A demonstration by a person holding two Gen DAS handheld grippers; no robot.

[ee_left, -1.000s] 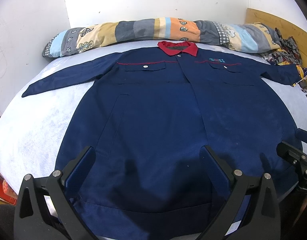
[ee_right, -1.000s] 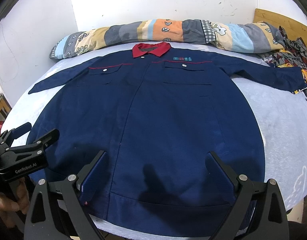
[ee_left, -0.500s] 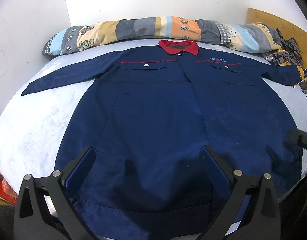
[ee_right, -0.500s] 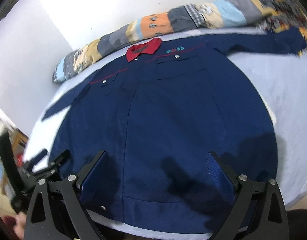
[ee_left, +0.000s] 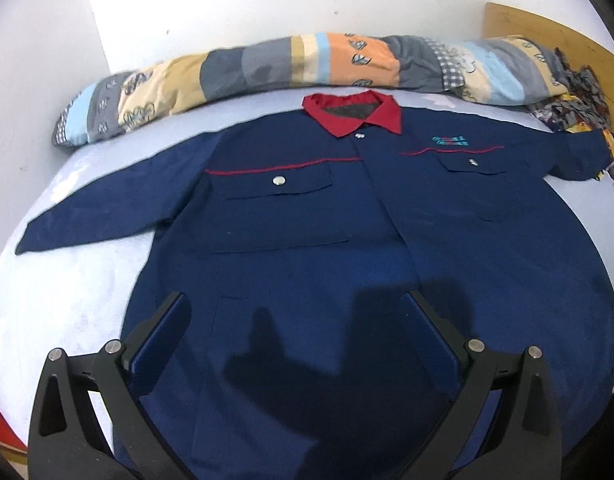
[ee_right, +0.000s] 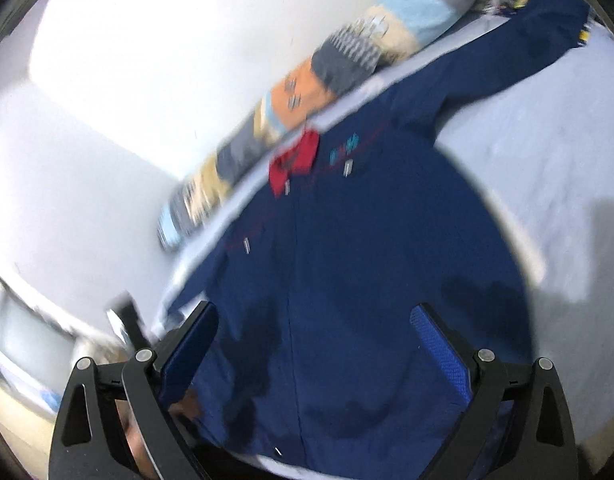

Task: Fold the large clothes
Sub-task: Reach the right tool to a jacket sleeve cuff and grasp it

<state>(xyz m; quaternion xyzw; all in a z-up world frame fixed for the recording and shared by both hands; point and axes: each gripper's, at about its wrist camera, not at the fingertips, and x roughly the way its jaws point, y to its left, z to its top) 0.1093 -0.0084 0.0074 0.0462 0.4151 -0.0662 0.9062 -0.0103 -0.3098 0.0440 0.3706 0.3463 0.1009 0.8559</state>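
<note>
Lying flat, jacket [ee_left: 347, 240] points collar [ee_left: 353, 118] seemingly toward bolster [ee_left: 307, 64].

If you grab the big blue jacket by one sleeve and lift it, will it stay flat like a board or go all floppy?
Probably floppy: the blue jacket lies flat on the bed and follows its surface, so it looks like soft cloth. Lifted by one sleeve, the rest would likely hang and drag. It seems big, covering much of the bed, so one gripper may not keep it tidy.
</note>
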